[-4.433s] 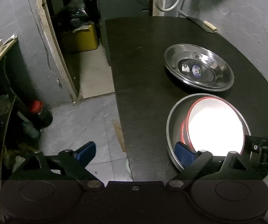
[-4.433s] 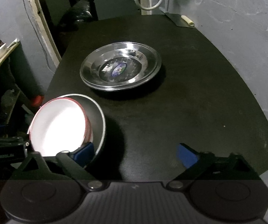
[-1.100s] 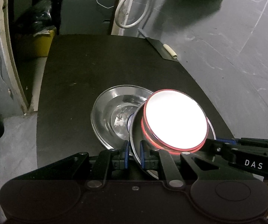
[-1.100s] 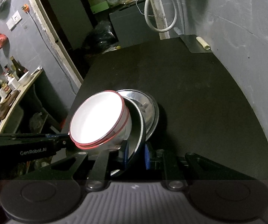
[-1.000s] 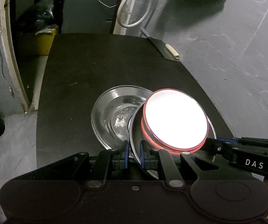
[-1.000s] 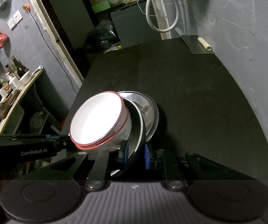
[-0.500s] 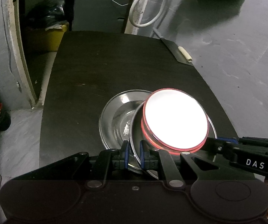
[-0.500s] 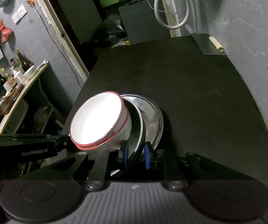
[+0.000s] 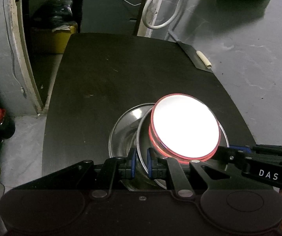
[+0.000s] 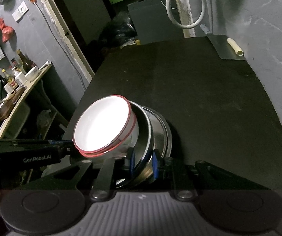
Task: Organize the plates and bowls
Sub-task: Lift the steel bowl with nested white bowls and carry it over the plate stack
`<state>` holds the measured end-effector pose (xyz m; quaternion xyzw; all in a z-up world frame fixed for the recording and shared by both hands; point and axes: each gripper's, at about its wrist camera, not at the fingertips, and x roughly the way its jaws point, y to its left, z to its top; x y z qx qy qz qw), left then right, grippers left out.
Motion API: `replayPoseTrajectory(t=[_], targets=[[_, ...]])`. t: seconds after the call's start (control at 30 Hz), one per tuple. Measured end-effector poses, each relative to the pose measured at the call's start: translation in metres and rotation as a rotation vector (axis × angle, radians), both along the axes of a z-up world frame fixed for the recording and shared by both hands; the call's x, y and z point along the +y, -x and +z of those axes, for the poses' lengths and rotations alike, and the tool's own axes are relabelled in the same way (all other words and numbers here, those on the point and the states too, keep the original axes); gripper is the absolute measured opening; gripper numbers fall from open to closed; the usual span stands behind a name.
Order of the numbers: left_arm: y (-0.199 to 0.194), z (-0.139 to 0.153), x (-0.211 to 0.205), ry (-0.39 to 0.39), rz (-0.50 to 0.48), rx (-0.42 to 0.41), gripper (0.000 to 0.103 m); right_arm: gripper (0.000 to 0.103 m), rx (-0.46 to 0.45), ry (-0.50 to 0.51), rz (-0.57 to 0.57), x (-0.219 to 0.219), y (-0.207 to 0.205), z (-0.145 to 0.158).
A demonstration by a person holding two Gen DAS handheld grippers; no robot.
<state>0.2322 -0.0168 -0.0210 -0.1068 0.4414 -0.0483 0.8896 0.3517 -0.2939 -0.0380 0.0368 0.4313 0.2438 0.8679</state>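
**Both jaws clamped on one steel plate, bowl riding in it**

Left gripper (image 9: pixel 140 164): blue pads closed on the near rim of the upper plate (image 9: pixel 142 137); right gripper (image 10: pixel 143 162): jaws likewise pinched on that plate's (image 10: pixel 146 137) rim, from the opposite side; plate held tilted between the two. Inside it sits a white bowl (image 9: pixel 185 124) with a red rim, glaring under the light, also tilted; in the right view the bowl (image 10: pixel 103 125) leans toward the left gripper's body. Just under and behind the held plate, a second plate (image 9: pixel 123 129) lies on the black table (image 9: pixel 111 74), partly covered; whether the two plates touch I cannot tell. Far right corner of the table: a cleaver (image 9: pixel 192 54) with a pale handle. Beyond: grey wall, a looped white hose (image 9: pixel 156 5), a yellow bin (image 9: pixel 52 39); a shelf (image 10: pixel 17 90) with bottles off the table's left.
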Motion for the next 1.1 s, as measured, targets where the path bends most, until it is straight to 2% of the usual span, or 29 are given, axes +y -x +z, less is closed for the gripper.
replayPoseTrajectory(t=[0.7,1.1], targets=[[-0.013,-0.009,0.001,-0.029,0.027,0.018,0.01,0.021,0.027,0.001,0.015,0.008,-0.012,-0.013],[-0.01,-0.009,0.005,-0.019,0.035,-0.006,0.011,0.023,0.056,-0.032,-0.032,0.005,-0.014,-0.018]])
